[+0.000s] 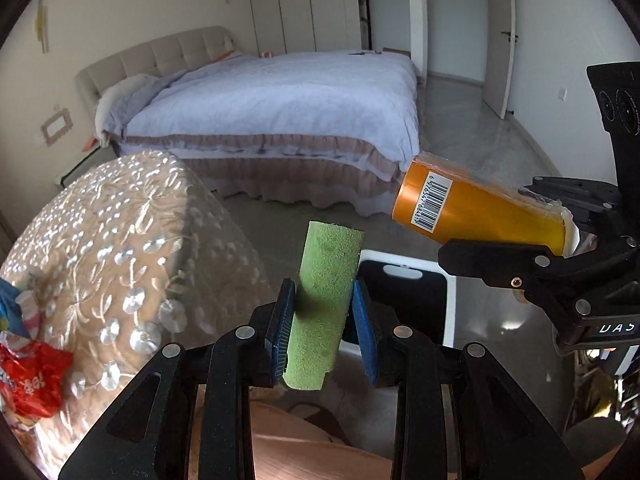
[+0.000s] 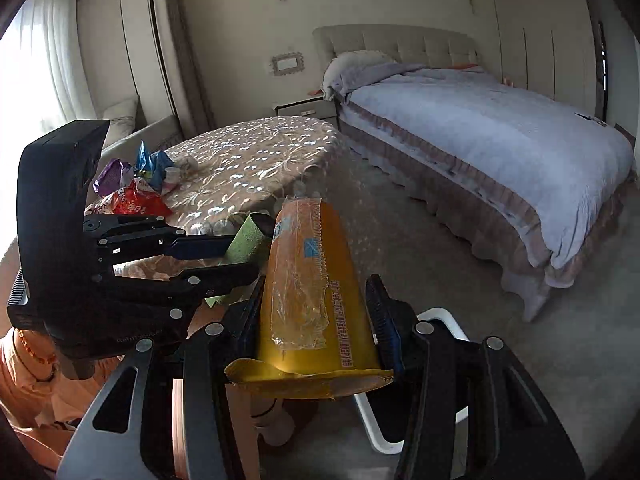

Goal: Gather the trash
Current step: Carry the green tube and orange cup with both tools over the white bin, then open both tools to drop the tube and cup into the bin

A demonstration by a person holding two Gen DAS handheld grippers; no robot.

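Left tool (image 1: 324,320) and right tool (image 2: 316,316) both clamped, angled downward, side by side

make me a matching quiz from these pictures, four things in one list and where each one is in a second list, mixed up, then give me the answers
1. green roll
2. orange cup
3. red wrapper
4. white bin

A. on the embroidered tablecloth
B. on the floor below both grippers
C. in the right gripper
D. in the left gripper

Pairs: 1-D, 2-C, 3-A, 4-B
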